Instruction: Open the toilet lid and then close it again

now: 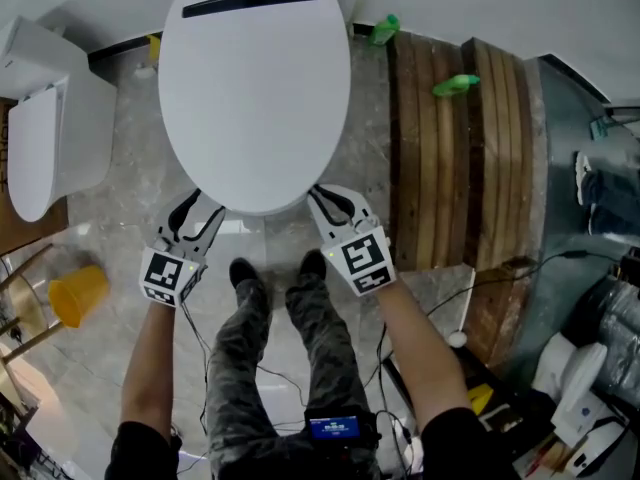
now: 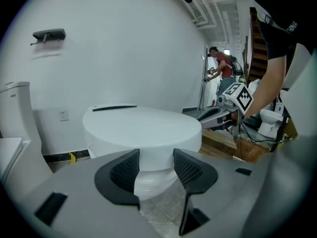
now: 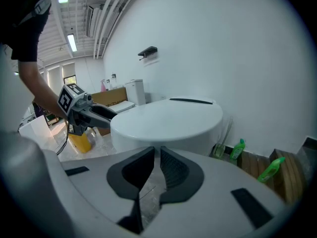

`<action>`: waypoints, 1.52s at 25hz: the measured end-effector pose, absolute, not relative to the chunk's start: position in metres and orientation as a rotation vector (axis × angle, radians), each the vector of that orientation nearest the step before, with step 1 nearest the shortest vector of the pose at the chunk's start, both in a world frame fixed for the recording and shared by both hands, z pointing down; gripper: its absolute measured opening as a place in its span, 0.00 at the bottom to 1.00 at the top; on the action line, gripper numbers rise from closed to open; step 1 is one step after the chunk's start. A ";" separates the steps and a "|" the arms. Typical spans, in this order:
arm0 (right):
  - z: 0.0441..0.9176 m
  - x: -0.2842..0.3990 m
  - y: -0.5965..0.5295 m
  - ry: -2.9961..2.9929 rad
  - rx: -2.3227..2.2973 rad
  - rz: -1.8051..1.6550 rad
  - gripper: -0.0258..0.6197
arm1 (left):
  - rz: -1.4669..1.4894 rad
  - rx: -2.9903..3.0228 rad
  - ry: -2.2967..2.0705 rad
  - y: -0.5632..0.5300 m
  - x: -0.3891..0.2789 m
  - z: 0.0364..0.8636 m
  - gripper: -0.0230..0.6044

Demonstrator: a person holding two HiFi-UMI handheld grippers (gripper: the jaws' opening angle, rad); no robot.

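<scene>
Left tongs (image 1: pixel 200 208); right tongs (image 1: pixel 325 200) (flanking lid (image 1: pixel 255 88))

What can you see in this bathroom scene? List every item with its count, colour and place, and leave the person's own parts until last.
toilet: one, white, lid down, top centre, just ahead of both grippers
second toilet: one, white, far left
container: one, yellow, on the floor at left
bottles: two, green, one near the wall right of the toilet, one at the wooden platform
wooden platform: one, brown, right of the toilet
wall bracket: one, black, on the white wall above the toilet
legs: two, camouflage trousers, black shoes, bottom centre
left gripper: one, white and black, jaws apart and empty, at the lid's front left
right gripper: one, white and black, jaws nearly together and empty, at the lid's front right
</scene>
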State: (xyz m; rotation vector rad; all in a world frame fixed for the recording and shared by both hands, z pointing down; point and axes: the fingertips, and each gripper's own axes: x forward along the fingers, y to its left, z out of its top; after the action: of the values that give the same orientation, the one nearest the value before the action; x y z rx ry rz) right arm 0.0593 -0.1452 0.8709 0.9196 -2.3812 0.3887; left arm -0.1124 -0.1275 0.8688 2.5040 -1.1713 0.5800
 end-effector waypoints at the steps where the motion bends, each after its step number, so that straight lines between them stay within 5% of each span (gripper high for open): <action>1: 0.878 0.060 -0.145 -2.376 0.929 0.396 0.10 | 0.594 2.504 -1.175 -0.128 -0.112 0.875 0.37; 25: 1.002 0.059 -0.148 -2.218 0.882 0.529 0.10 | 0.794 2.343 -1.181 -0.131 -0.111 0.998 0.37; 38: 0.940 0.068 -0.155 -2.138 0.974 0.660 0.10 | 0.699 2.167 -1.240 -0.119 -0.121 0.931 0.36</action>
State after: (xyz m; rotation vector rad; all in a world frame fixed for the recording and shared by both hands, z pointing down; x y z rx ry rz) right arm 0.0681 -0.1548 0.9398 0.9737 -2.1377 0.6599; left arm -0.1214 -0.1194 0.9315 2.1667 -1.2400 0.6990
